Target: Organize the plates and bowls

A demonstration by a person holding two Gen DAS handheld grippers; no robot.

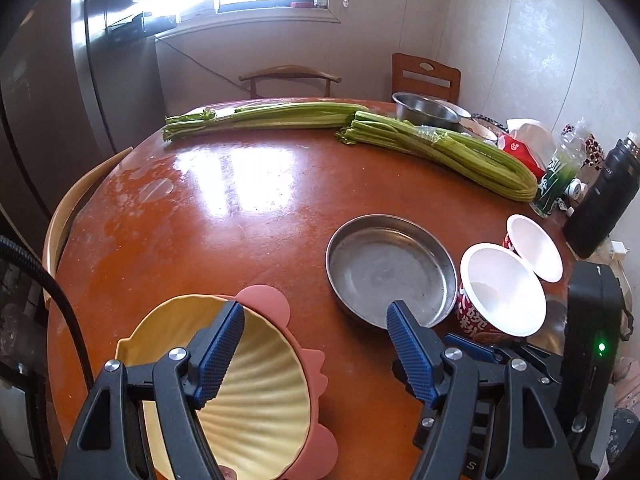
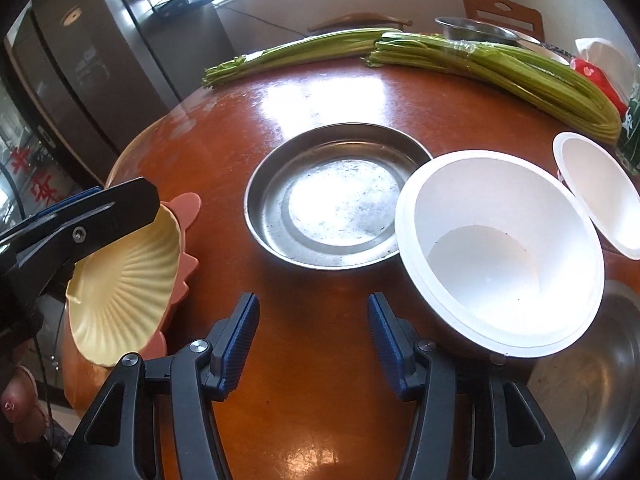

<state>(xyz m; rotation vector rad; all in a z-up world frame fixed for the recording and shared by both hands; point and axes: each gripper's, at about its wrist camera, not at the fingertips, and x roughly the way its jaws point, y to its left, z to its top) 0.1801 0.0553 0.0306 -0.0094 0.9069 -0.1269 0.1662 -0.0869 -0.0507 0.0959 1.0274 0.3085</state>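
While both jaws gape, yellow bowl [image 1: 256, 392] under left hand-held gripper [image 1: 316, 320], right hand-held gripper [image 2: 312, 316] beside white bowl [image 2: 496, 256].

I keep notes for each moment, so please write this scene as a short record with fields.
table: round, reddish-brown
steel plate: empty, mid-table
yellow ribbed dish: on pink mat, near edge
white paper bowls: two, tilted, right of steel plate
celery: two bundles, far side
left gripper: open, one finger over yellow dish
right gripper: open, holds nothing

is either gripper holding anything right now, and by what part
Nothing is held. The left gripper stands open above the yellow shell plate; the right gripper is open over bare table, beside the white bowl.
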